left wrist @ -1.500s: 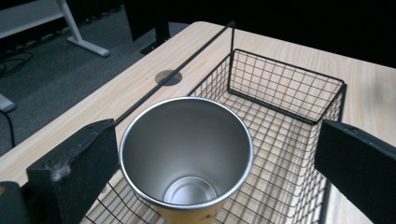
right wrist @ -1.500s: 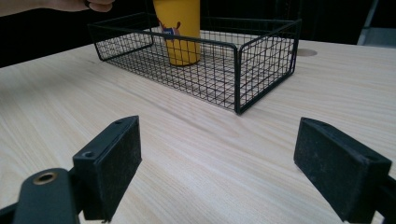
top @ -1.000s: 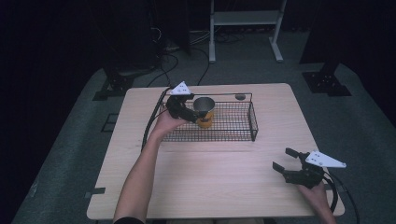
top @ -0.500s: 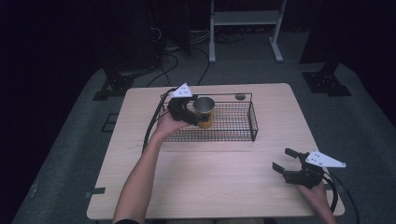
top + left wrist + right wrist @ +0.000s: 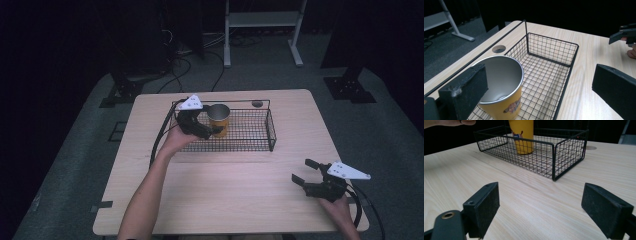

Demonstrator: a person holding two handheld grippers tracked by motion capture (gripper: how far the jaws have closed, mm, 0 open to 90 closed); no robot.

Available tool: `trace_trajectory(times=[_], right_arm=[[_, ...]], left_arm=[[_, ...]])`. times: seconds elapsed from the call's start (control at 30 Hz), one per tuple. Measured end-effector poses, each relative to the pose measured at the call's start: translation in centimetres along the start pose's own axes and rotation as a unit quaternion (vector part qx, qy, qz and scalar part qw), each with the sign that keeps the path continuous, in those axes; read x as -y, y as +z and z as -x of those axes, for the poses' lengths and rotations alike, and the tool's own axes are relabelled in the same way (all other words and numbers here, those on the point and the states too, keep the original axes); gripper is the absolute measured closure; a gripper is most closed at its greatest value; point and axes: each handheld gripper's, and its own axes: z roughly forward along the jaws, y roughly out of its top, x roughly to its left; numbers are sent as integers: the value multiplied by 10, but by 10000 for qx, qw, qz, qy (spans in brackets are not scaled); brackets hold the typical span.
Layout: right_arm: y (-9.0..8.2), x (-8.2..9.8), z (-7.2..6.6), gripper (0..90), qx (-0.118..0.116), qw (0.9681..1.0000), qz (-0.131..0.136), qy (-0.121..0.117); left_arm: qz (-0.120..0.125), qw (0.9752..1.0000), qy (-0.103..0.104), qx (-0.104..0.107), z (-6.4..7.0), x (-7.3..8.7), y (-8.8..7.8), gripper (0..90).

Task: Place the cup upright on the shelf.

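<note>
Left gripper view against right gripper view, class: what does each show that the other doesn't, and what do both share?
Left gripper view: the bare metal inside of the yellow cup, open side up, and the other gripper at the far right edge.
Right gripper view: the basket's outer end wall from table level, and a hand top left.
Both: cup standing in the wire basket, the round hole in the wooden table, and widely parted fingers.

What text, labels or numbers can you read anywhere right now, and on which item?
No readable text.
Yellow cup in the wire basket: a small printed graphic, too blurred to read; in the right gripper view it is a blue and orange mark, also unreadable.
Nothing legible on the table.
</note>
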Motion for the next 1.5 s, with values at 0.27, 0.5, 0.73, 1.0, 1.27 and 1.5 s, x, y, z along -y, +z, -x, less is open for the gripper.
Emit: trace_trajectory(times=[0.27,0.5,0.73,1.0,1.27,1.5], right_arm=[[0,0,0,139,-4,10000,3,3],[0,0,0,139,-8,10000,0,9],[0,0,0,139,-12,10000,4,19],[0,0,0,139,-10,10000,3,20],[0,0,0,139,3,10000,8,21],[0,0,1,139,5,10000,13,31]], left_arm=[[11,10000,46,37,7,1,-6,0],[22,9999,105,64,14,4,-9,0],[5,9999,113,129,22,8,-12,0],[17,9998,110,177,30,17,-15,0],[135,9996,153,183,43,24,-22,0],[128,9996,155,192,50,30,-26,0]])
